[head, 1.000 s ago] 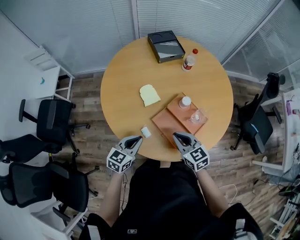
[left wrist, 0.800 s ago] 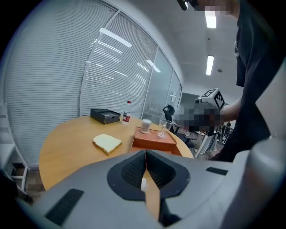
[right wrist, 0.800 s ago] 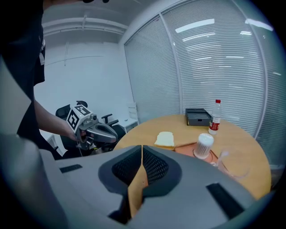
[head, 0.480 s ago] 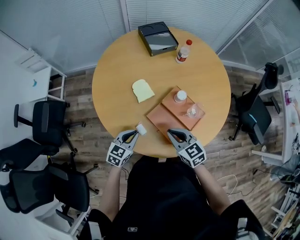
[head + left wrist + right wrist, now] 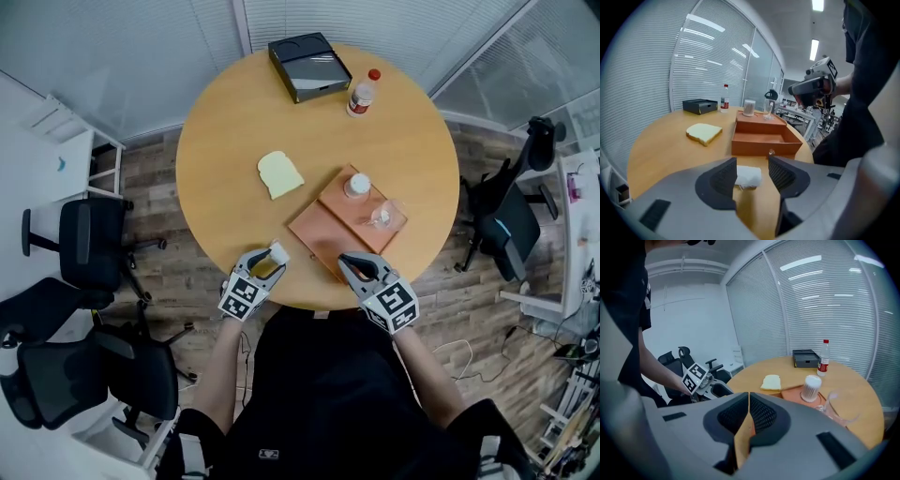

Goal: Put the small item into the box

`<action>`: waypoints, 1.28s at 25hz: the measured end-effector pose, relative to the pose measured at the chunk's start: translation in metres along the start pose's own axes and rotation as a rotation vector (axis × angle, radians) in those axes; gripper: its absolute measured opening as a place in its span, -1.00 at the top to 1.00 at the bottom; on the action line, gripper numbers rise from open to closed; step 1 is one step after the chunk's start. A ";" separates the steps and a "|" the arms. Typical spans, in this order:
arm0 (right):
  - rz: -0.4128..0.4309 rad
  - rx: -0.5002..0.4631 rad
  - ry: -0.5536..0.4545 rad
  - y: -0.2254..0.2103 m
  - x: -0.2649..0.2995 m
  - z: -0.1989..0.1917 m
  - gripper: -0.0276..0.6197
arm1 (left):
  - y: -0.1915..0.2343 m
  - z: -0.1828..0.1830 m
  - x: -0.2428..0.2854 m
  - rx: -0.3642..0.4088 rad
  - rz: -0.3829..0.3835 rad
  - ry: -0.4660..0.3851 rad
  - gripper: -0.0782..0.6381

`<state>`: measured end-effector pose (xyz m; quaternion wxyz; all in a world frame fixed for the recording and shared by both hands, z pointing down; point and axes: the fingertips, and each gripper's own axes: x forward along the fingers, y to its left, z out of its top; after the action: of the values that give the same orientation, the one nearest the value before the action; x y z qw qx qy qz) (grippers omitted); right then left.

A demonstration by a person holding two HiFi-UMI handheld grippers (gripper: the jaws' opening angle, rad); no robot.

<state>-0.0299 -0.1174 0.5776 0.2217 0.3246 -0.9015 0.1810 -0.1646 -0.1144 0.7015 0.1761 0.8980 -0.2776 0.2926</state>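
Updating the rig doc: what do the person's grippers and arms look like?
Both the left gripper and right gripper have grey moulded bodies with two dark cross-hatched pads. Each carries a cube of black-and-white square markers. No cables show. The person wears a black top; forearms are uncovered.

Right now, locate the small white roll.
Head view: small white roll at wooden table's near edge, left of orange box, between left tongs, whose jaws have just been opening.
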 end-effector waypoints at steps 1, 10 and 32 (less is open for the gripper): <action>0.000 0.000 0.001 0.000 0.000 0.000 0.89 | 0.001 -0.003 0.003 0.017 -0.001 0.018 0.17; 0.009 -0.010 0.031 -0.003 -0.001 -0.008 0.89 | 0.005 -0.007 0.021 0.058 -0.002 0.049 -0.04; -0.011 -0.023 0.047 -0.005 -0.007 -0.011 0.89 | 0.011 -0.037 0.039 0.043 0.060 0.221 -0.12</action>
<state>-0.0186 -0.1117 0.5840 0.2475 0.3225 -0.8963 0.1773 -0.1609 -0.1208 0.7559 0.1777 0.8550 -0.2769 0.4010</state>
